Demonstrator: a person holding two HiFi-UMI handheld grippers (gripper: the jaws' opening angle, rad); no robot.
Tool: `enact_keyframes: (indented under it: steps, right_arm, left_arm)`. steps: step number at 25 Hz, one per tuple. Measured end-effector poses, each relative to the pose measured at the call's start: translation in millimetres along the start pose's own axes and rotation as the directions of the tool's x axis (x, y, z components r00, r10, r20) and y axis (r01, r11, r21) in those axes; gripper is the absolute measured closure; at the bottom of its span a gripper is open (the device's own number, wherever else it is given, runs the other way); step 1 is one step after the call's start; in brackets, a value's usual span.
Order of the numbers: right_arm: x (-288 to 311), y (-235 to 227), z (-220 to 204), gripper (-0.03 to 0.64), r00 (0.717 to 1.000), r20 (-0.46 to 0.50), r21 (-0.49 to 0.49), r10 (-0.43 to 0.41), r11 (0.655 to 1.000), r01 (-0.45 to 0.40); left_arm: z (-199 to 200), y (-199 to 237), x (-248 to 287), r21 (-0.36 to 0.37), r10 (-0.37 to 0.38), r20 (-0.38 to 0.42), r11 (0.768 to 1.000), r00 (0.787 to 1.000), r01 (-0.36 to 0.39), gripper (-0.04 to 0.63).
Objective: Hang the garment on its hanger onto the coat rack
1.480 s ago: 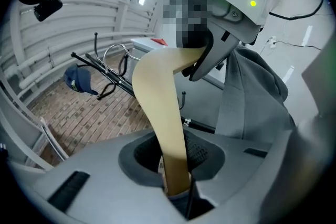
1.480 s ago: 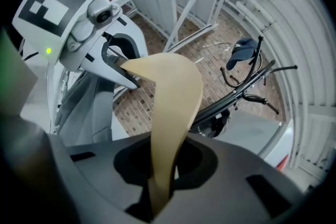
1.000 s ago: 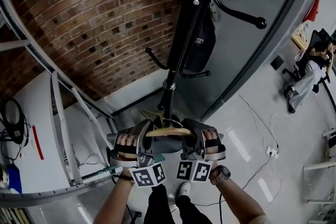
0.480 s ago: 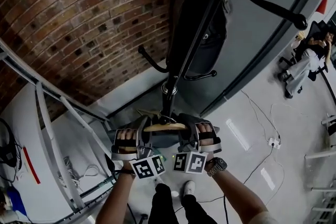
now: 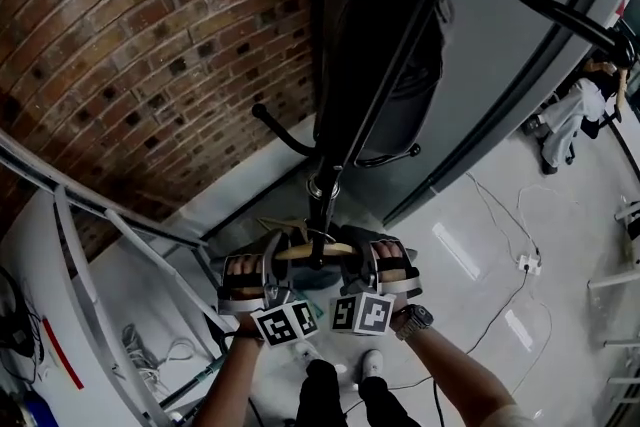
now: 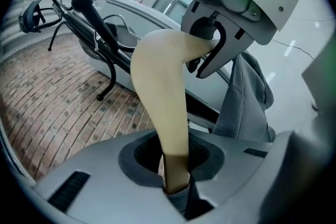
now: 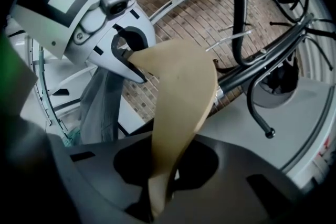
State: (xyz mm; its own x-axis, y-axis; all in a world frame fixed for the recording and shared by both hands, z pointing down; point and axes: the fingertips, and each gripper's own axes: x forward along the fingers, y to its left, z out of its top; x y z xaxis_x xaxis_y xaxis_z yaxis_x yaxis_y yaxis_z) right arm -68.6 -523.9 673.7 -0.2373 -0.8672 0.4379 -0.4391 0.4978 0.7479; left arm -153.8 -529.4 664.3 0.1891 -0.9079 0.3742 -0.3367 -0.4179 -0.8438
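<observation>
No legible words or numbers; only wordless square markers on the left cube (image 5: pixel 284 323) and right cube (image 5: pixel 362 312).

level pale wooden hanger (image 5: pixel 312 252) with grey garment (image 6: pixel 247 97), seemingly just beside black coat rack (image 5: pixel 372 80)

The hanger (image 6: pixel 160 107) is pale wood, smooth and matt. The garment (image 6: pixel 247 97) on it is grey cloth, soft and matt, lying in folds. The shells of my left gripper (image 6: pixel 176 189) and my right gripper (image 7: pixel 152 207) are matt grey plastic. The coat rack (image 5: pixel 375 105) is black metal with a slight gloss, and the collar (image 7: pixel 222 93) on its pole is bright metal. The brick wall (image 5: pixel 150 45) is rough and matt. The floor (image 5: pixel 500 245) is smooth with a dull sheen.
</observation>
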Motion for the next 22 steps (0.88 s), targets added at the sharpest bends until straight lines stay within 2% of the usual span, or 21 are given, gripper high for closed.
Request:
enact_keyframes:
  steps: [10, 18, 19, 22]
  right_arm:
    - [24, -9, -12, 0.563, 0.999, -0.042, 0.011, -0.023, 1.0, 0.023]
    - [27, -14, -16, 0.559, 0.999, -0.051, 0.082, -0.018, 0.996, 0.022]
    - [26, -14, -15, 0.548, 0.999, -0.041, 0.102, -0.011, 0.995, 0.015]
    - [23, -16, -12, 0.391, 1.0, -0.008, 0.169, 0.002, 0.986, -0.001]
  left_arm:
    - [0, -1, 29, 0.004, 0.016, 0.011, 1.0, 1.0, -0.016, 0.534]
    - [9, 2, 33, -0.122, 0.013, 0.065, 0.993, 0.998, -0.005, 0.531]
    - [9, 5, 31, -0.154, 0.021, 0.074, 0.988, 0.997, -0.01, 0.515]
    - [7, 10, 25, -0.279, 0.043, 0.091, 0.96, 0.995, -0.016, 0.457]
